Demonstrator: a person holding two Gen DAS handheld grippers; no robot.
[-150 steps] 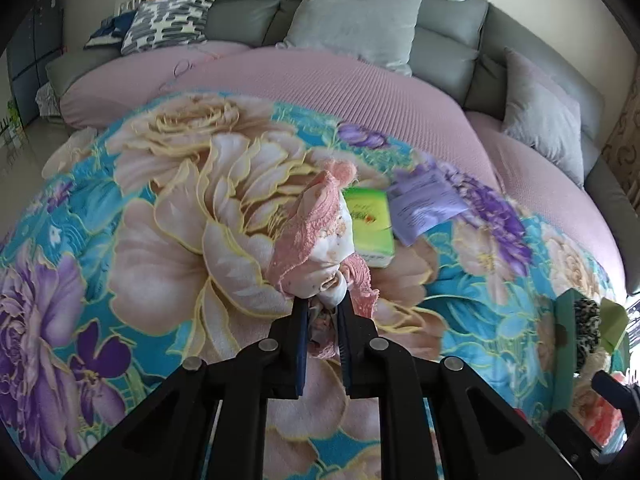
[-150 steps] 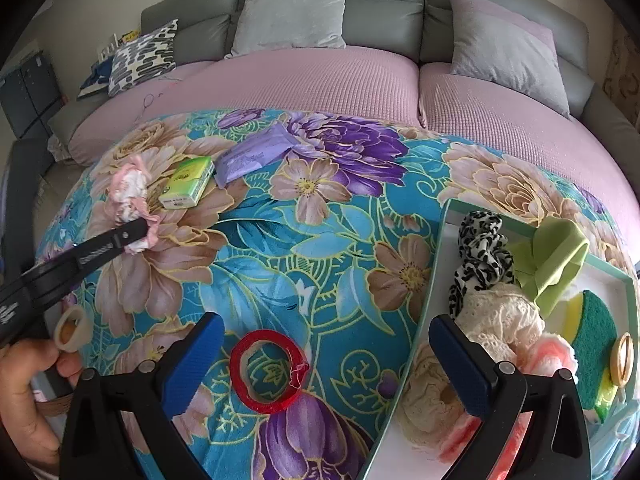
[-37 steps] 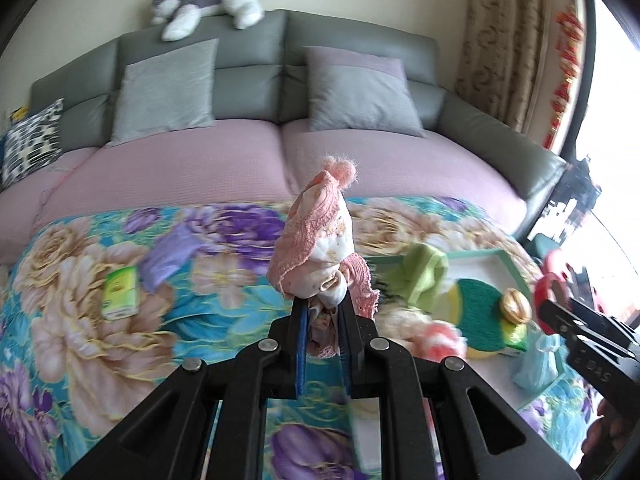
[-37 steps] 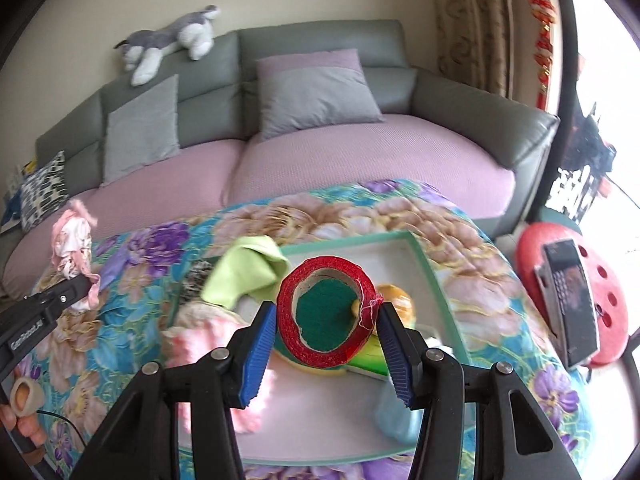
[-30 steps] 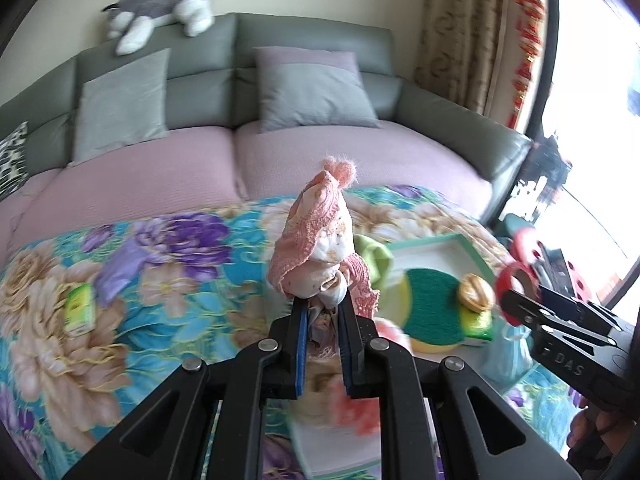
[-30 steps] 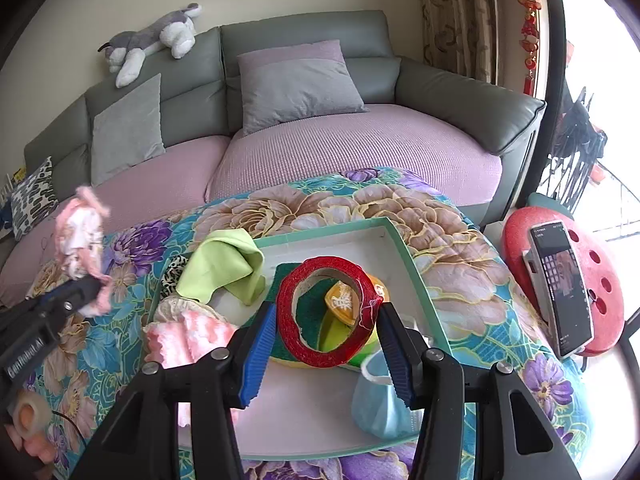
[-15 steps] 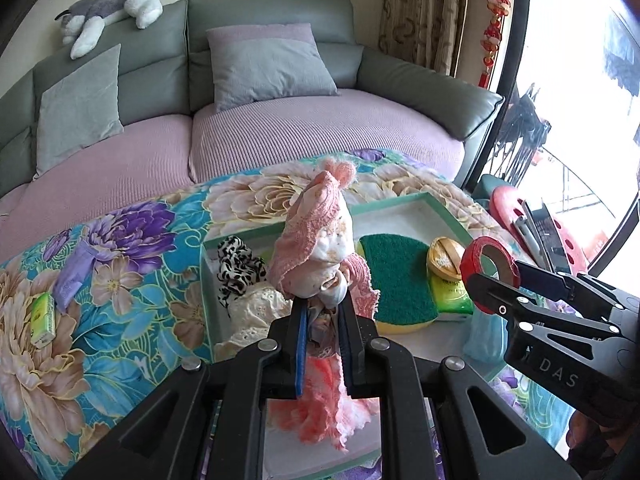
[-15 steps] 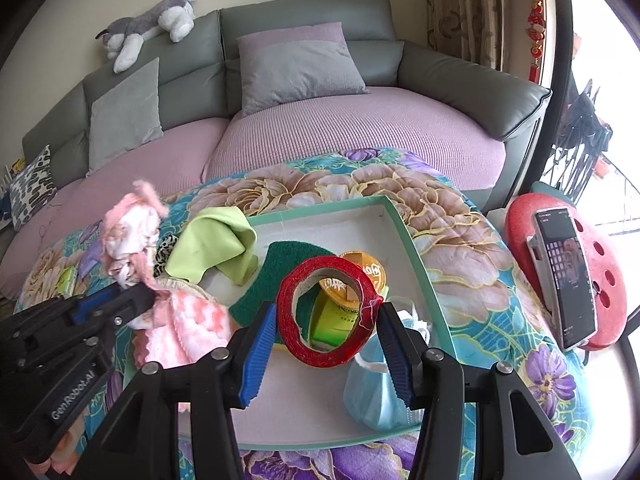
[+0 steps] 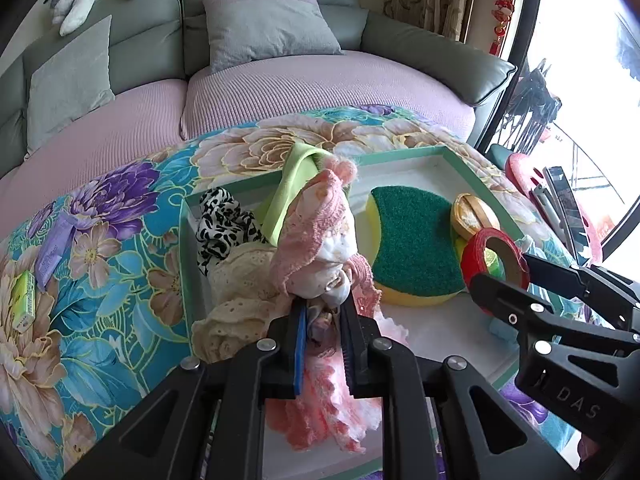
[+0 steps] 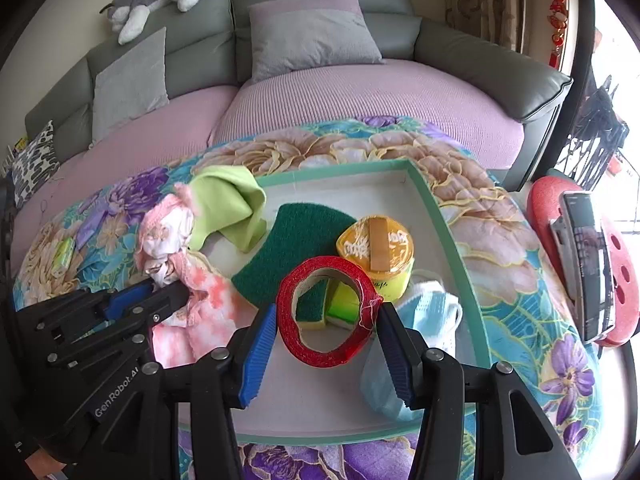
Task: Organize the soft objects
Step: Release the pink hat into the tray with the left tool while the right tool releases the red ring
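Note:
My left gripper (image 9: 324, 308) holds a pink lace cloth bundle (image 9: 316, 232) upright over the left part of the green-rimmed white tray (image 9: 460, 160). Its jaws are opening slightly, with the bundle's lower end still pinched between the pads. The right wrist view shows the same bundle (image 10: 166, 232) and left gripper (image 10: 164, 284) at the tray's left side. My right gripper (image 10: 328, 312) is shut on a red tape roll (image 10: 288, 304), held over the tray's middle. In the left wrist view the roll (image 9: 474, 248) and right gripper (image 9: 500, 270) are at the right.
In the tray lie a green sponge (image 10: 288, 240), a lime cloth (image 10: 228, 204), a zebra scrunchie (image 9: 220, 224), cream lace (image 9: 240, 292), a pink towel (image 9: 320, 400), a yellow tub (image 10: 376, 248) and a blue face mask (image 10: 432, 304). A tissue pack (image 9: 24, 300) lies on the floral blanket. Right of it stands a red stool (image 10: 616, 264) with a phone.
Both grippers came down and closer over the tray. The left one swung right from the blanket with its bundle. The red roll stayed gripped.

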